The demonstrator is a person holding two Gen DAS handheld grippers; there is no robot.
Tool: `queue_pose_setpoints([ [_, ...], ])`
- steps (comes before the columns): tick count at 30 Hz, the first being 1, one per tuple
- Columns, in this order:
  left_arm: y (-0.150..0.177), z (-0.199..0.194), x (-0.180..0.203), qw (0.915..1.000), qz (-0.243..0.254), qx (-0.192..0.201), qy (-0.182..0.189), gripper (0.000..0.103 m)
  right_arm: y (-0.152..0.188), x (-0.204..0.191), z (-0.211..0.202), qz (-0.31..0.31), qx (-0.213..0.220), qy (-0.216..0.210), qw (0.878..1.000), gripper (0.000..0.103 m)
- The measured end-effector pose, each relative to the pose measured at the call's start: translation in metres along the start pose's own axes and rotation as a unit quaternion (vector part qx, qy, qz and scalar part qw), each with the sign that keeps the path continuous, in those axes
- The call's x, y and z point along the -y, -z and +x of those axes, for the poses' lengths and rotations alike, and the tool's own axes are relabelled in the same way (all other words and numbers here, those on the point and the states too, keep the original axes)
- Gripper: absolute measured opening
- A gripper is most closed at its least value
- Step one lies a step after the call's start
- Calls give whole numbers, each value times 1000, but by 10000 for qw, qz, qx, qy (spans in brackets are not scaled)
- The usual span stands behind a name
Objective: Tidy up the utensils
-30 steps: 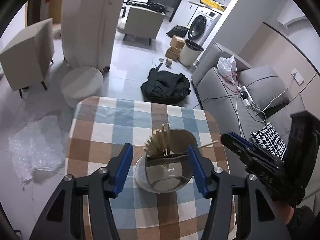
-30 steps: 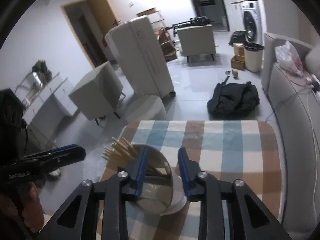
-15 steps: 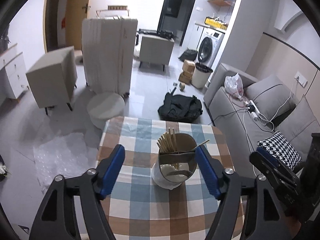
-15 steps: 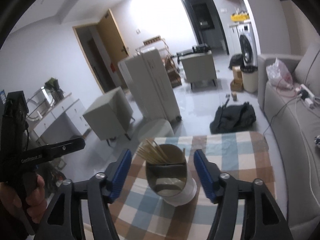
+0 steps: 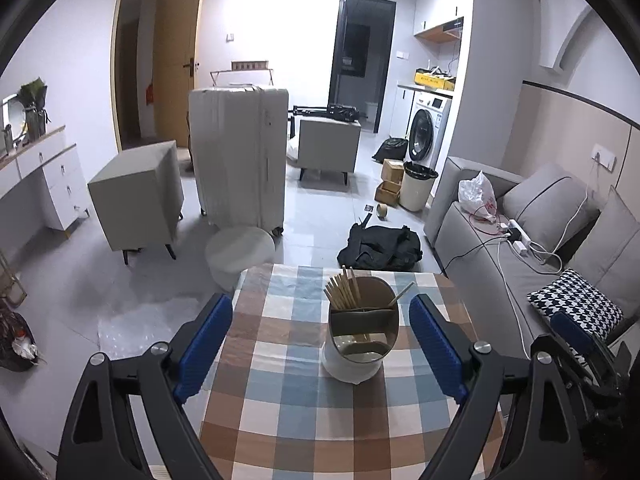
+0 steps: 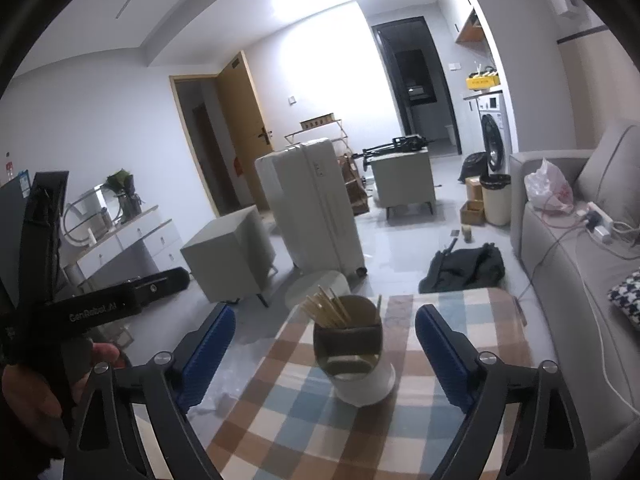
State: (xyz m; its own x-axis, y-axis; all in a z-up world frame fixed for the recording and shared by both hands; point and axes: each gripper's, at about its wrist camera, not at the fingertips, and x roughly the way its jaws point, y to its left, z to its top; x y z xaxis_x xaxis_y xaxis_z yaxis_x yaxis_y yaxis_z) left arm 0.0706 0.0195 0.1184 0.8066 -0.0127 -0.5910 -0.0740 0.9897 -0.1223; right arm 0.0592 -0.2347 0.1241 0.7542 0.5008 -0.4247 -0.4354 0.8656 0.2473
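Both grippers have drawn back from the utensil holder [image 5: 359, 338] since a second ago — left gripper [image 5: 320, 350] and right gripper [image 6: 325, 356] are opening wide, empty. It stands ahead of each on the checked table [image 5: 280, 400], chopsticks [image 5: 342, 292] inside. Sorting looks finished; nothing remains to grasp.

1 utensil holder [image 5: 359, 334], 1 suitcase [image 5: 239, 156], 2 tools [image 5: 320, 344]
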Motion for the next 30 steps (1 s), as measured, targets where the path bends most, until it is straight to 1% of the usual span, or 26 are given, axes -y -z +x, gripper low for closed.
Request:
queue_pose_setpoints([
  [2, 6, -4, 0, 10000, -10, 65, -43, 93, 6, -2, -6, -49, 66, 42, 10000, 98],
  [7, 17, -9, 1, 10000, 9, 45, -28, 94, 18, -6, -18, -163, 201, 154, 9995, 103],
  [13, 28, -15, 7, 9999, 59, 58, -61, 94, 31, -6, -27, -242, 304, 209, 9990, 103],
  [24, 40, -22, 13, 9993, 196, 60, -319, 94, 43, 0, -32, -156, 376, 143, 9991, 103],
  [30, 40, -26, 15, 9996, 134, 81, -240, 94, 46, 6, -35, -135, 405, 192, 9989, 103],
])
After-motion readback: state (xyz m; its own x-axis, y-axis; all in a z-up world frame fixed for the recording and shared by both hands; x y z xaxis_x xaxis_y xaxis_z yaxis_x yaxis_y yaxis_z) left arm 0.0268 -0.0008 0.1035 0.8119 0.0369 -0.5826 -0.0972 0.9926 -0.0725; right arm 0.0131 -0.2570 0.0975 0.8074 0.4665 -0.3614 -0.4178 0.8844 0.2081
